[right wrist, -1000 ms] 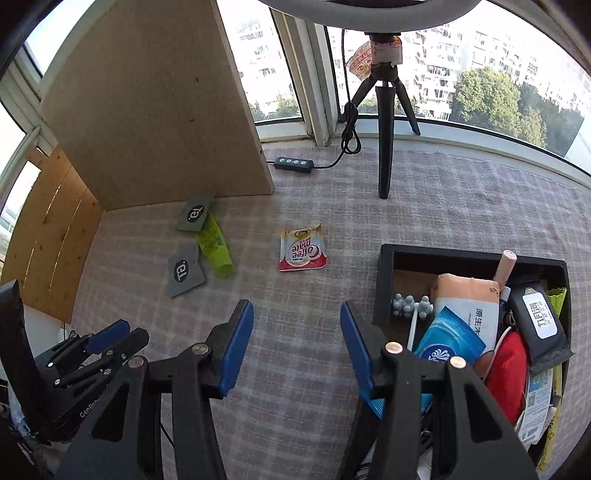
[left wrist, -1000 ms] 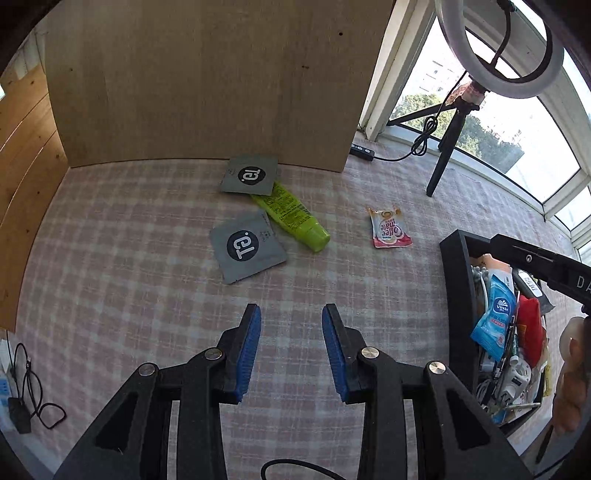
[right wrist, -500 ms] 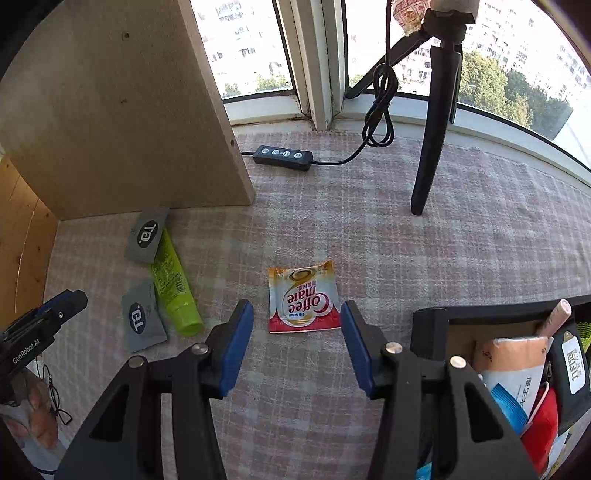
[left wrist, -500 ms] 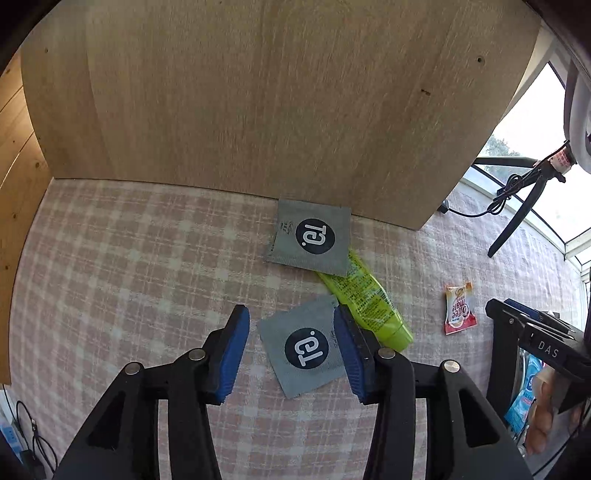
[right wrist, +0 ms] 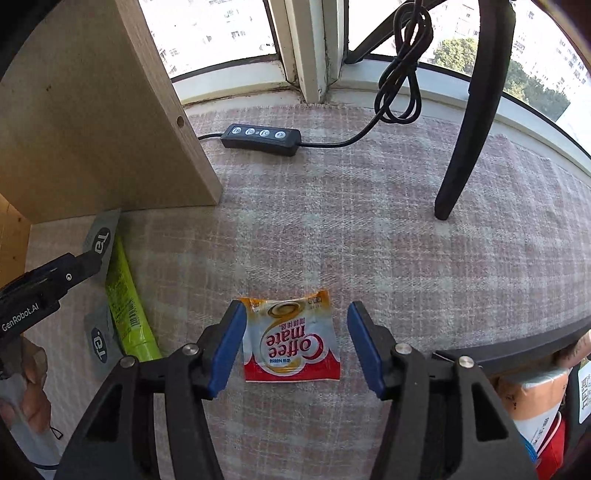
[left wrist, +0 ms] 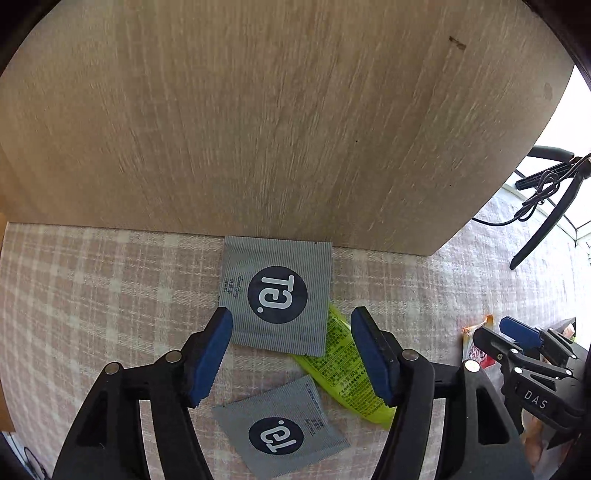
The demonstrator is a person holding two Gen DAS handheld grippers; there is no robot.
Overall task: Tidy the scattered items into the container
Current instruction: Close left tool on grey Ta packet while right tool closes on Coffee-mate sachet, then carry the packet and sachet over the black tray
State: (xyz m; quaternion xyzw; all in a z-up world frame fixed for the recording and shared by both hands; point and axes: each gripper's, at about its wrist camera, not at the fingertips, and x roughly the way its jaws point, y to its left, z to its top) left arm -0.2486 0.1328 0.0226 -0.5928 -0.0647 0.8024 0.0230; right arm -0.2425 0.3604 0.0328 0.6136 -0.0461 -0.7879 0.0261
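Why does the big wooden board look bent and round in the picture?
Left wrist view: the fisheye lens bulges the wooden board, and dark corners ring the picture. Right wrist view: the window glares bright white, yet the Coffee mate sachet stays sharp.

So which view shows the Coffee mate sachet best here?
The right wrist view: the Coffee mate sachet lies flat and fully visible between the open jaws, label readable. The left wrist view shows only its edge behind the right gripper.
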